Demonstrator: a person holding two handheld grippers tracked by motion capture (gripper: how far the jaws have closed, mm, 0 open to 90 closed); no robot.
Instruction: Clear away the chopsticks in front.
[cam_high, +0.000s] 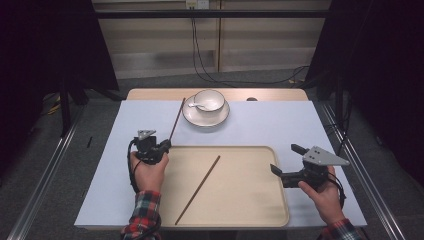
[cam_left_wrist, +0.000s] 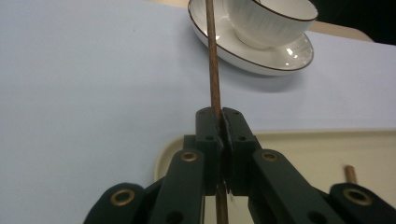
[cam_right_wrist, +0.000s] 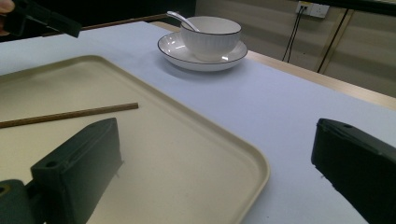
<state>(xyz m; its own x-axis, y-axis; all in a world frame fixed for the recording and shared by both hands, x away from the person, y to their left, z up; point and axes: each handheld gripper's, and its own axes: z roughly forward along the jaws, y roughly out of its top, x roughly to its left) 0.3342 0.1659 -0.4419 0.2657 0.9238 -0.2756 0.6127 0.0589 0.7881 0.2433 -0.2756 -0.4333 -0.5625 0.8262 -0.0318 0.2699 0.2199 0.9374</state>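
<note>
A person in plaid sleeves is working two black two-jaw grippers over a table draped in a smooth pale blue sheet. The left gripper is clamping a thin, round, dark brown wooden chopstick between its closed jaws; the stick is slanting away from the jaws toward the plate, just beyond the tray's far left corner, its far end reaching beside the plate's rim. In the left gripper view the chopstick is running straight out between the pressed pads, its grain faintly visible. A second chopstick is lying diagonally on the matte cream tray, a shallow rectangle with rounded corners and a raised lip. The right gripper is hovering at the tray's right edge, its jaws standing wide apart with nothing between them. Behind the tray, a glossy white ribbed bowl with a dark rim line is sitting on a matching round plate, a white spoon resting inside. Bare wood is showing along the table's far edge; black cables are trailing across the grey floor toward a pale panelled wall.
</note>
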